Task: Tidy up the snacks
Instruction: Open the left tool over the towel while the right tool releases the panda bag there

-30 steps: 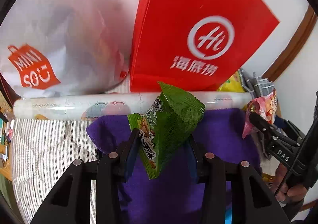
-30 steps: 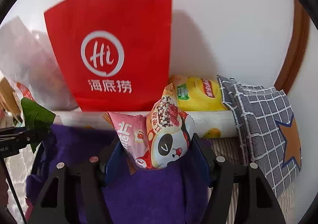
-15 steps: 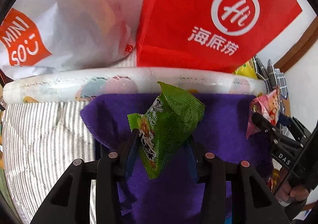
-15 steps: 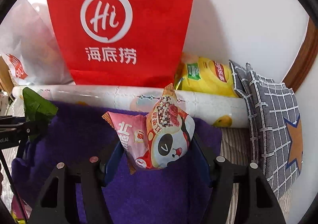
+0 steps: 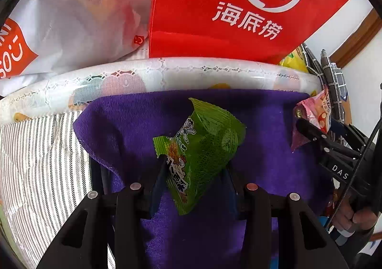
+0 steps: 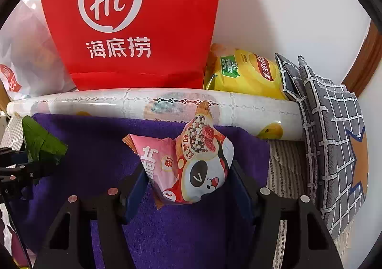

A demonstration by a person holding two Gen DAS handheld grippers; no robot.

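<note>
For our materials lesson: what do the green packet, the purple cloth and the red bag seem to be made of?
Green packet: thin plastic film, glossy; it shines and has crimped seams.
Purple cloth: soft towel-like fabric, matte; a fuzzy nap shows.
Red bag: probably paper or card, smooth and matte; it stands stiff with sharp folds, though coated fabric cannot be ruled out.
</note>
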